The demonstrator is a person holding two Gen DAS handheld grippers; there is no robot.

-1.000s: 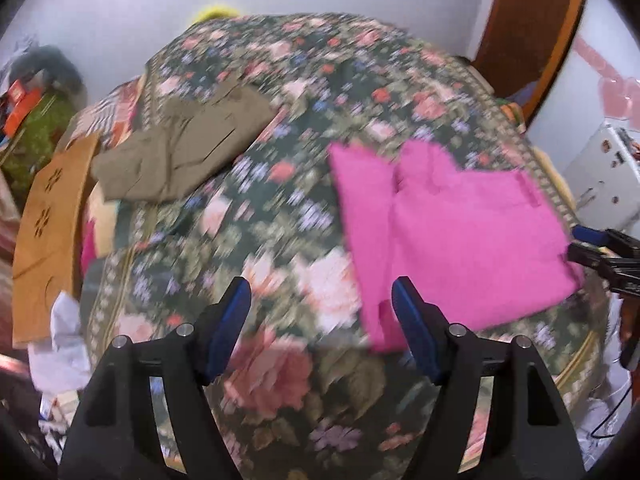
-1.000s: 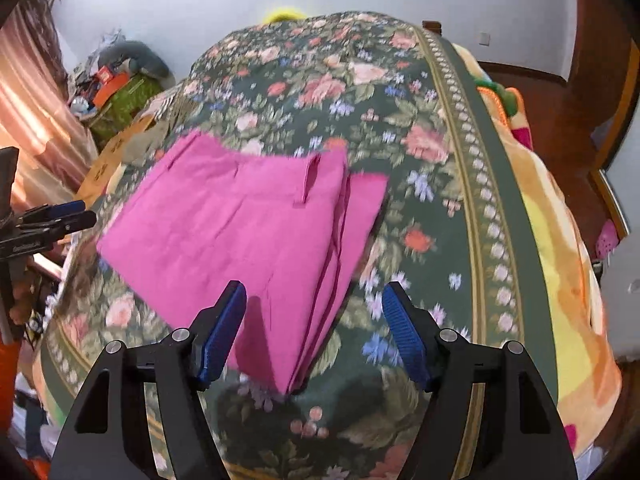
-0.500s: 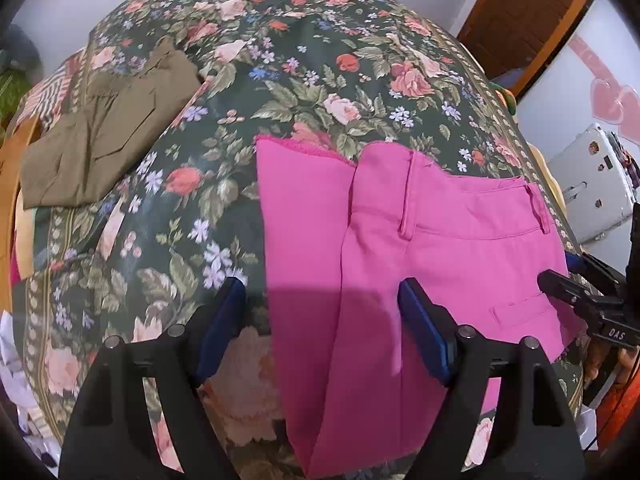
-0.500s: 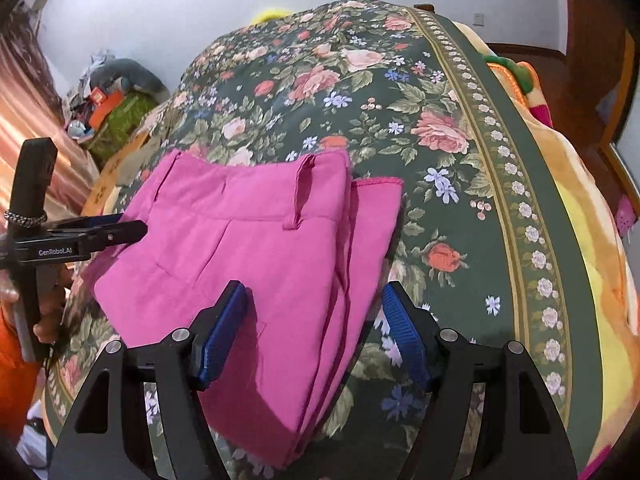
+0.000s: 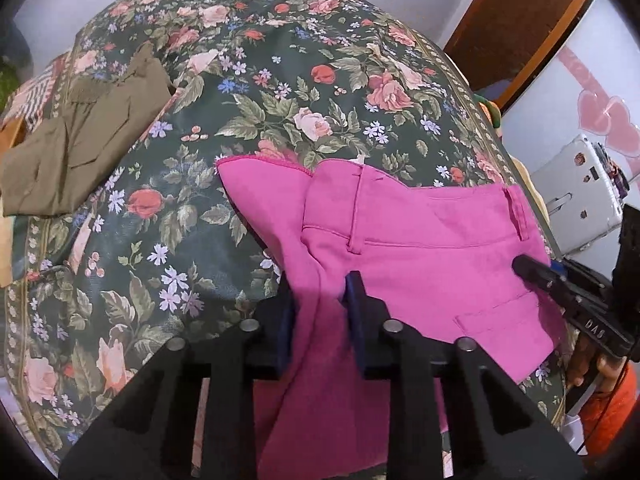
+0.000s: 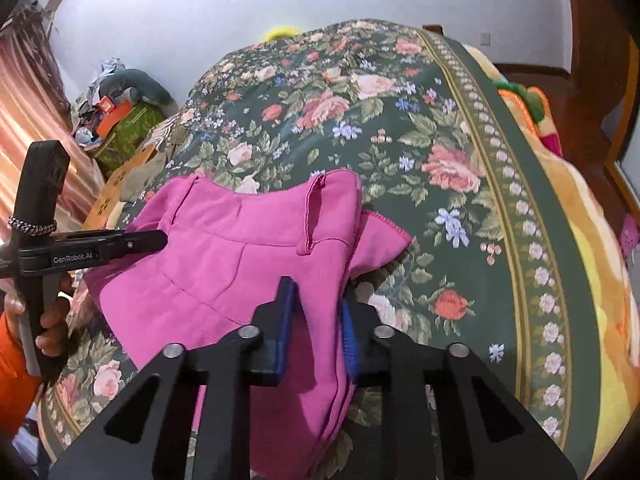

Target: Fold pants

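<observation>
Folded pink pants (image 5: 420, 248) lie on a floral bedspread (image 5: 280, 80) near the bed's front edge. My left gripper (image 5: 318, 288) is closing, its blue pads pinching the bunched left side of the pants. My right gripper (image 6: 316, 300) is closing too, with the folded right edge of the pink pants (image 6: 224, 256) pressed between its pads. Each view shows the other gripper from the side: the right gripper (image 5: 524, 266) at the pants' far right, the left gripper (image 6: 148, 240) at their far left. The fabric near both grips is rumpled and raised off the bedspread (image 6: 400, 120).
Olive-brown folded pants (image 5: 80, 140) lie at the bed's left side. A white appliance (image 5: 580, 196) and a wooden door (image 5: 520, 20) stand to the right. A clutter pile (image 6: 120, 120) sits by the curtain. A yellow-orange blanket (image 6: 580, 220) shows under the bedspread's right border. A hand (image 6: 48, 320) holds the left gripper.
Both grippers' jaws have gone from wide apart to closed on the pink pants. The left gripper came down and over the pants' left side. The fabric has bunched up at both grips.
</observation>
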